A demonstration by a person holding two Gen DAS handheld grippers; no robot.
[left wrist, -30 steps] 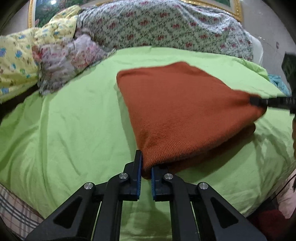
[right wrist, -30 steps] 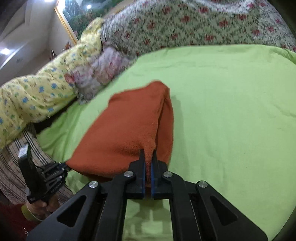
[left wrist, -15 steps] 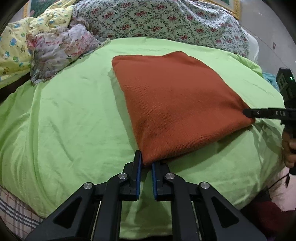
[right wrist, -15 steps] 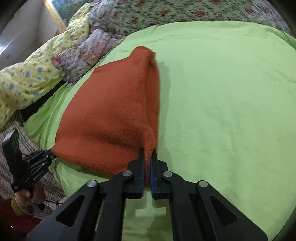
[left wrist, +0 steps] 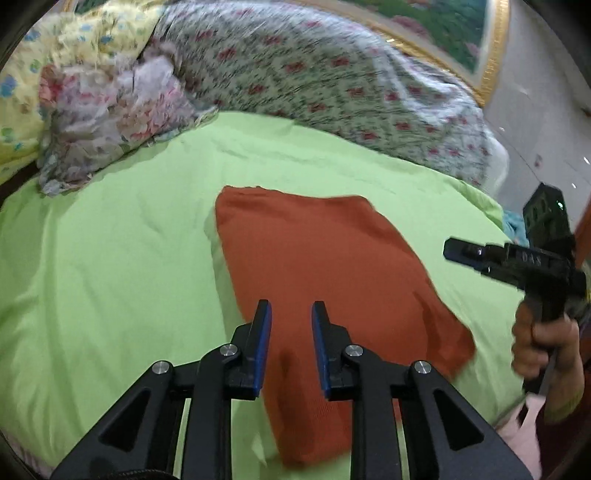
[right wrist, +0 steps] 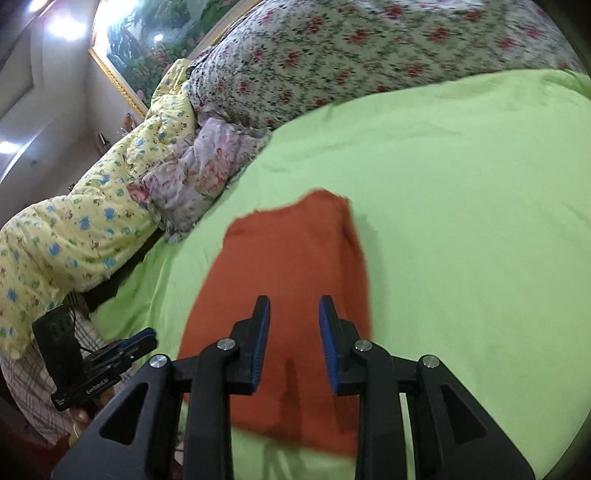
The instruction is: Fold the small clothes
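Note:
A rust-orange knit garment (left wrist: 325,266) lies folded flat on the green bedsheet (left wrist: 110,266). It also shows in the right wrist view (right wrist: 295,266). My left gripper (left wrist: 291,314) is open and empty, raised above the garment's near edge. My right gripper (right wrist: 294,308) is open and empty too, raised above the garment's near end. The right gripper also shows at the right of the left wrist view (left wrist: 458,251), held off the garment's right side. The left gripper shows at the lower left of the right wrist view (right wrist: 144,339).
Floral quilts (left wrist: 332,81) and a yellow flowered blanket (right wrist: 74,236) are piled along the far and left sides of the bed. A crumpled pale floral cloth (left wrist: 110,122) lies near them. A gold-framed picture (left wrist: 461,33) hangs behind. The bed's near edge drops off below the grippers.
Both grippers have let go of the garment's corners, opened, and lifted back. The garment now lies flat on the sheet.

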